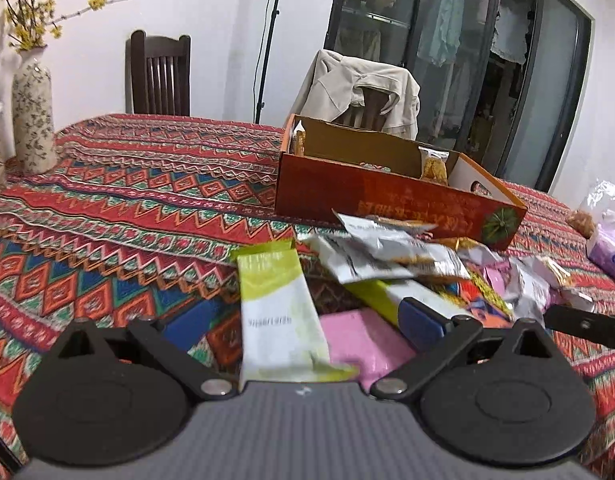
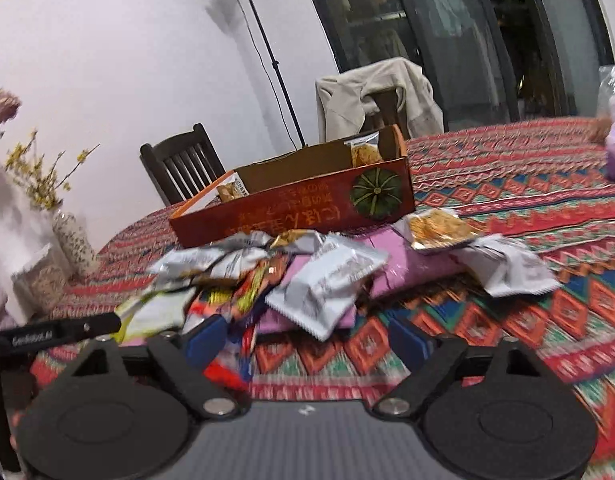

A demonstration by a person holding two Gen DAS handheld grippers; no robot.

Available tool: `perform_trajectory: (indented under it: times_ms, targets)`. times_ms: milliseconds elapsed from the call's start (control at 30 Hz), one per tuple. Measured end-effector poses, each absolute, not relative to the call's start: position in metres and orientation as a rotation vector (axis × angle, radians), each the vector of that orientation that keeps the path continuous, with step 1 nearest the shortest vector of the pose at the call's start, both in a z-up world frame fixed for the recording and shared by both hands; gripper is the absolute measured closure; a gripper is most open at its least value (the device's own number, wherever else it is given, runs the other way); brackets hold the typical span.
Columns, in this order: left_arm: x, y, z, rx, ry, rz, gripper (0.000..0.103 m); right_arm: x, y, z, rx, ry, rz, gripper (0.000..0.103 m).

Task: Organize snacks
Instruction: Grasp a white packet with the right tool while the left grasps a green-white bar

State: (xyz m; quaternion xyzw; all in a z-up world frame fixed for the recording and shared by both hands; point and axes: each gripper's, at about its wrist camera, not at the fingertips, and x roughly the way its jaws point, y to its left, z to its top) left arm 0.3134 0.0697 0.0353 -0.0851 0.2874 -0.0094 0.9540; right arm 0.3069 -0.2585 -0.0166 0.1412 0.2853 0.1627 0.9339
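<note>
Patterned tablecloth (image 1: pixel 119 184), red, blue and green zigzags, covers the whole table; white wall and dark glass-fronted wardrobe behind.

Left gripper (image 1: pixel 291 320): jaws stand wide, blue pads far apart. A green-and-white sachet (image 1: pixel 279 312) lies lengthwise between them, its near end at the gripper body; whether either pad touches it cannot be told. A pink packet (image 1: pixel 363 340) lies just beside the sachet, under the right-hand finger.

Right gripper (image 2: pixel 307 338): jaws fairly wide, nothing clamped. A red-and-orange wrapper (image 2: pixel 231 360) (blurred) lies against the inner side of the left-hand pad; bare cloth fills the rest of the gap. The tip of the other gripper shows at the left edge of this view.

Snack heap (image 2: pixel 299 276): silver, lilac, yellow-green and multicoloured packets piled loosely on the cloth, between both grippers and the box. One silver packet (image 2: pixel 327 284) lies on top, nearest the right gripper.

Orange cardboard box (image 2: pixel 307 208): open-topped, pumpkin picture on its near wall, standing on the table behind the heap. Fried-snack bags stand inside at both ends, middle bare.

Surroundings: floral vase (image 1: pixel 32 112) with yellow blossom branches at the table's far left; dark wooden chair (image 1: pixel 159 76); second chair draped with a beige jacket (image 1: pixel 359 88) behind the box; lamp stand (image 1: pixel 269 40); clear plastic bag and a lilac pack at the right edge.
</note>
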Motion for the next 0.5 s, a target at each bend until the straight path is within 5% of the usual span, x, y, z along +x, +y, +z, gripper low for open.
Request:
perform_trajectory:
  times_ms: [167,333,400,433,467,500]
  targets:
    - [0.333,0.076,0.029,-0.211,0.62,-0.03,0.016,0.34,-0.243,-0.019,0.288,0.593,0.334,0.025]
    - [0.342,0.079,0.021,-0.237,0.662,-0.029,0.02,0.358,-0.222,-0.022,0.186,0.602,0.321,0.03]
    - [0.342,0.078,0.019,-0.237,0.665,-0.029,0.028,0.361,-0.217,-0.022,0.147,0.597,0.309,0.038]
    - [0.342,0.078,0.019,-0.238,0.668,-0.028,0.043,0.362,-0.218,-0.022,0.149,0.595,0.309,0.04]
    - [0.342,0.078,0.02,-0.235,0.671,-0.023,0.056,0.363,-0.22,-0.02,0.157,0.595,0.309,0.047]
    - [0.34,0.079,0.021,-0.238,0.667,-0.029,0.058,0.364,-0.222,-0.019,0.161,0.59,0.308,0.058]
